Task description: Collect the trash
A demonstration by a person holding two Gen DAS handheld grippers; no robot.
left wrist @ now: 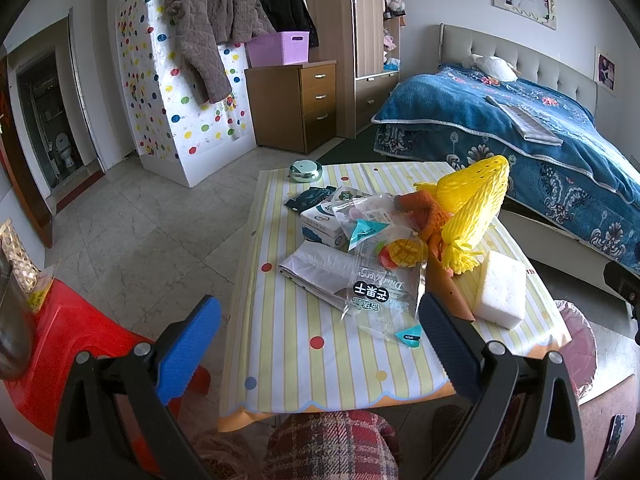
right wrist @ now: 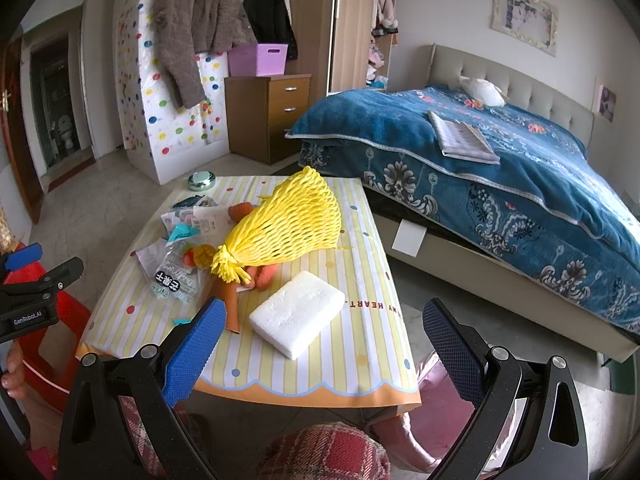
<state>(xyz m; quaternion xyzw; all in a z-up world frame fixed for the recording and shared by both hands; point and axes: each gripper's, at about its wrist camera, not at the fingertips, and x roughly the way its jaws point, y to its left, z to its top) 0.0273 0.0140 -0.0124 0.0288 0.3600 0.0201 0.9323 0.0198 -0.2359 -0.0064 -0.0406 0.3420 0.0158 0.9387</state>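
Trash lies in a heap on the striped table (left wrist: 288, 344). A yellow foam net (left wrist: 472, 204) rests on orange scraps (left wrist: 424, 212), with a white foam block (left wrist: 502, 288) beside it. A clear dried-mango bag (left wrist: 384, 276) overlaps a grey plastic bag (left wrist: 316, 268) and a tissue pack (left wrist: 320, 224). My left gripper (left wrist: 320, 344) hangs open over the near table edge, holding nothing. My right gripper (right wrist: 324, 350) is open too, just short of the foam block (right wrist: 298, 312) and the net (right wrist: 288, 216). The left gripper (right wrist: 48, 262) shows at the right wrist view's left edge.
A dark wrapper (left wrist: 310, 197) and a round metal tin (left wrist: 306, 170) sit at the table's far end. A bin lined with a pink bag (right wrist: 436, 400) stands right of the table. A red stool (left wrist: 80, 340) is on the left, a bed (right wrist: 520, 168) on the right.
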